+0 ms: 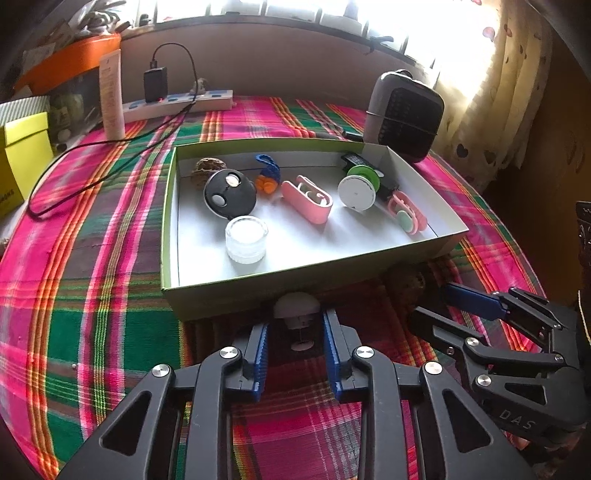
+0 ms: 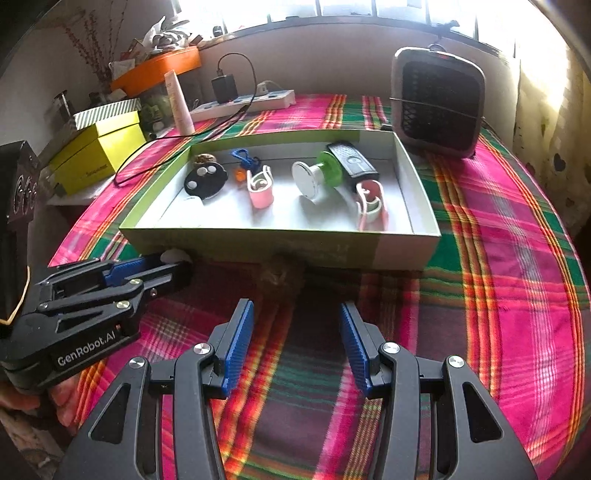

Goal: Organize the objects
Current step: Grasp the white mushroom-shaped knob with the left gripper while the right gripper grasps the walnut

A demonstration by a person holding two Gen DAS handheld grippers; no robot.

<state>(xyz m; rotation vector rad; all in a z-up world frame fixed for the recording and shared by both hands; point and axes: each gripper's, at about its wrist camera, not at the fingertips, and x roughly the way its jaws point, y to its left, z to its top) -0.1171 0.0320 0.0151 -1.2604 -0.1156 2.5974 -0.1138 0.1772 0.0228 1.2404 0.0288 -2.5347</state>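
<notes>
Left tongs (image 1: 295, 332) straddle white mushroom-shaped knob (image 1: 296, 308) beside box (image 1: 258, 291).

Blown-out daylight from the window (image 1: 295, 7) behind, dim shadowed foreground, strong fisheye bending at edges.

Brown lump (image 2: 282, 275) before box wall (image 2: 258, 245): blurred, unidentifiable. White-capped object (image 1: 295, 308) partly masked by left gripper (image 1: 295, 328); grip contact indeterminate. Yellow box (image 1: 22, 162) cropped at frame edge.

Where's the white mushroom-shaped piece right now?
In the left wrist view, the white mushroom-shaped piece sits on the tablecloth just outside the box's near wall, between the left gripper's open fingertips.
</notes>
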